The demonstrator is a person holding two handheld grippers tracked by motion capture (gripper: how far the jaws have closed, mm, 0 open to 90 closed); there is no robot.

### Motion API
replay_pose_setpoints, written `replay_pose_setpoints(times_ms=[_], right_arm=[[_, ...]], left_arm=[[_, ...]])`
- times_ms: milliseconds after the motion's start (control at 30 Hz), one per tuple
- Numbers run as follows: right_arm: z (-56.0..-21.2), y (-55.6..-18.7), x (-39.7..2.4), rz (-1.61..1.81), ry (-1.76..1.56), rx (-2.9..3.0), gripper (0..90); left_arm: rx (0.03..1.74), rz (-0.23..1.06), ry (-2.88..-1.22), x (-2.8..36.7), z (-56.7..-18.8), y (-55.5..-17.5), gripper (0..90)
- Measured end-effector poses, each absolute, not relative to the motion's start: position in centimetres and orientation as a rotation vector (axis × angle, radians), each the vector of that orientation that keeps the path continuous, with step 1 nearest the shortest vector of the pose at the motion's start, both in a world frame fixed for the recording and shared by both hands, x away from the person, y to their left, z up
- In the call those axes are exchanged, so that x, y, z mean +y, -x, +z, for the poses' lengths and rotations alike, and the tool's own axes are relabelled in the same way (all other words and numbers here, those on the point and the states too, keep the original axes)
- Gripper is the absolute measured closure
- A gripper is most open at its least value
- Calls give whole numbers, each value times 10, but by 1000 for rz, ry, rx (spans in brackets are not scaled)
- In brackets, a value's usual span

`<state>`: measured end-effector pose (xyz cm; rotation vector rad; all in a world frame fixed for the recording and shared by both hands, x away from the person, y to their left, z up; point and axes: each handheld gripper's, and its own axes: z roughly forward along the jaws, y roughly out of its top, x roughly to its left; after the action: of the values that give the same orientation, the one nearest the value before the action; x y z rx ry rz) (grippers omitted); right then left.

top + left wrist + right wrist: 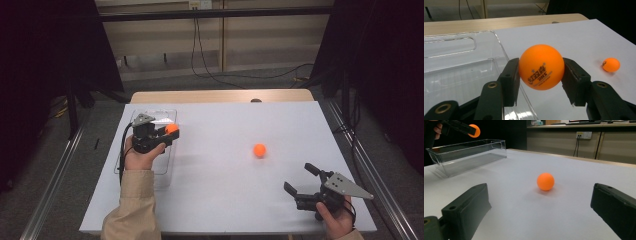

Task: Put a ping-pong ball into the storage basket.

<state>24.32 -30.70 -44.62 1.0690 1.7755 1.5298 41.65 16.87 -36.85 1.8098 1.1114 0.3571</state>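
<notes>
Ping-pong ball sits pinched between the left gripper fingers, right over the clear bin's near wall; released here, it may bounce out. Right gripper waits open, near the second ball on the desk.

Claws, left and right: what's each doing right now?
Left claw: shut on the orange table-tennis ball, above the clear plastic bin.
Right claw: open, holding nothing.

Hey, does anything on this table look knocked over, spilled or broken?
Nothing stands out. The clear plastic bin sits upright, one orange ping-pong ball rests on the white tabletop, and the left gripper holds another ball.
</notes>
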Motion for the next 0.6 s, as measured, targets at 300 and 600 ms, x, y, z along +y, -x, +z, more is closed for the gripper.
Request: replay_pose_setpoints(times_ms=[300,600], right_arm=[[-446,-243,-307,1531,-1069,1775,13],[-446,-243,-307,1532,-1069,1775,13]], left_arm=[[1125,373,-1809,173,-369,-417,507],[1133,390,-1817,176,-369,-417,507]])
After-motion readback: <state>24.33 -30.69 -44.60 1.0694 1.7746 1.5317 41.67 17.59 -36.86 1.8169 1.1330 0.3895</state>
